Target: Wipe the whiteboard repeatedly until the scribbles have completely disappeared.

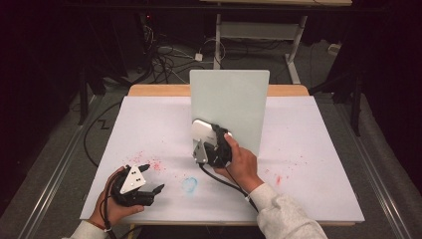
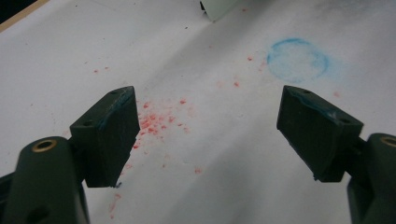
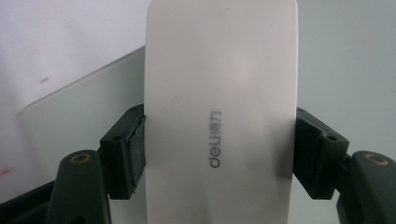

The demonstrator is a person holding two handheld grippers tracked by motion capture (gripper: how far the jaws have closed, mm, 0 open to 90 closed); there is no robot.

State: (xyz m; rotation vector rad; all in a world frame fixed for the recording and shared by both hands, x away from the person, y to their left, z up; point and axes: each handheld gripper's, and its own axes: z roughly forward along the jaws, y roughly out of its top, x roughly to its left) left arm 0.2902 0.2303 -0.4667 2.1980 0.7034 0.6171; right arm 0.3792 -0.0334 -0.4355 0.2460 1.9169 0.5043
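One smooth white eraser (image 3: 219,116), a rounded oblong printed with grey "deli" lettering, sits clamped between the black jaws of your right gripper (image 1: 208,142), held up against the upright pale frosted board (image 1: 234,99) at the middle of the table. Your left gripper (image 1: 149,179) rests low at the near left, its jaws wide apart over white paper (image 1: 308,129) speckled with red crumbs (image 2: 154,121) and a smudged blue chalky ring (image 2: 299,58).
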